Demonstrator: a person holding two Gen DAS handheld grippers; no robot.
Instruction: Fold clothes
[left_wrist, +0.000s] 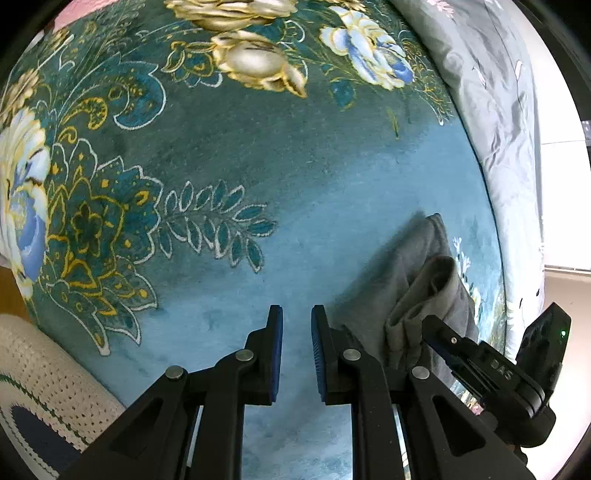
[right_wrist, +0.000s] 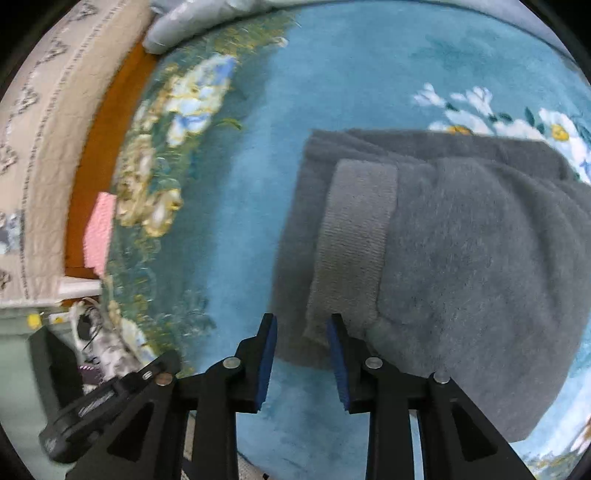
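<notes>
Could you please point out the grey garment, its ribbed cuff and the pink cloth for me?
grey garment (right_wrist: 480, 266): right wrist view, fleecy top layer.
ribbed cuff (right_wrist: 354, 236): right wrist view, middle of band.
pink cloth (right_wrist: 99, 232): right wrist view, centre.

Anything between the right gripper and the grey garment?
Nothing visible. The right gripper sits open right at the near edge of the grey garment on the blue floral blanket, its ribbed cuff just ahead of the fingertips. No other object lies between.

Teal floral carpet (left_wrist: 295, 221) is covering the floor; grey patterned bedding (left_wrist: 491, 92) is lying alongside; orange-brown flooring (right_wrist: 99, 147) is showing at its edge
</notes>
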